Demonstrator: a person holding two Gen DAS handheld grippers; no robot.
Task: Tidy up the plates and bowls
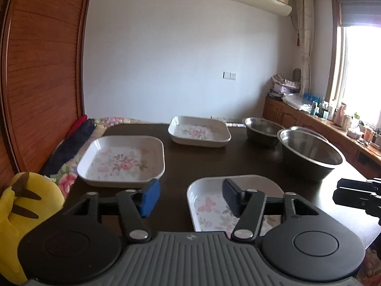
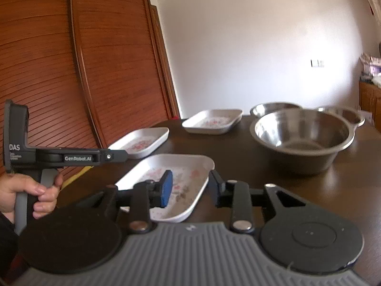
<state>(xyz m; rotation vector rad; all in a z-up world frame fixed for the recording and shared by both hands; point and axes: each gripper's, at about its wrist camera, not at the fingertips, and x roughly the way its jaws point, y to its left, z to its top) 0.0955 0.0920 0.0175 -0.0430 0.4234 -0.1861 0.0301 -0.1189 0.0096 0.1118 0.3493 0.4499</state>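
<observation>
- The dark table (image 1: 202, 162) carries everything; we hold both tools low over its near edge
- Big steel bowl (image 2: 302, 138) sits ahead and to the right of our right gripper (image 2: 190, 188), with two smaller steel bowls (image 2: 273, 108) just behind it, one half hidden
- Nearest plate (image 2: 171, 186) lies flat directly under and ahead of both tools; a second flowered plate (image 1: 121, 159) is ahead-left of our left gripper (image 1: 190, 197), and a third plate (image 1: 200, 131) farther ahead
- Left gripper stands wide with nothing between its pads, the near plate's rim just right of centre
- Right gripper is partly apart, straddling the near plate's far corner without pressing it, as far as we can judge
- Nothing is stacked yet
- Risks, as we judge them: a shallow rim pinch could let a plate slip; the two tools are close and could collide; steel bowls may slide when nudged
</observation>
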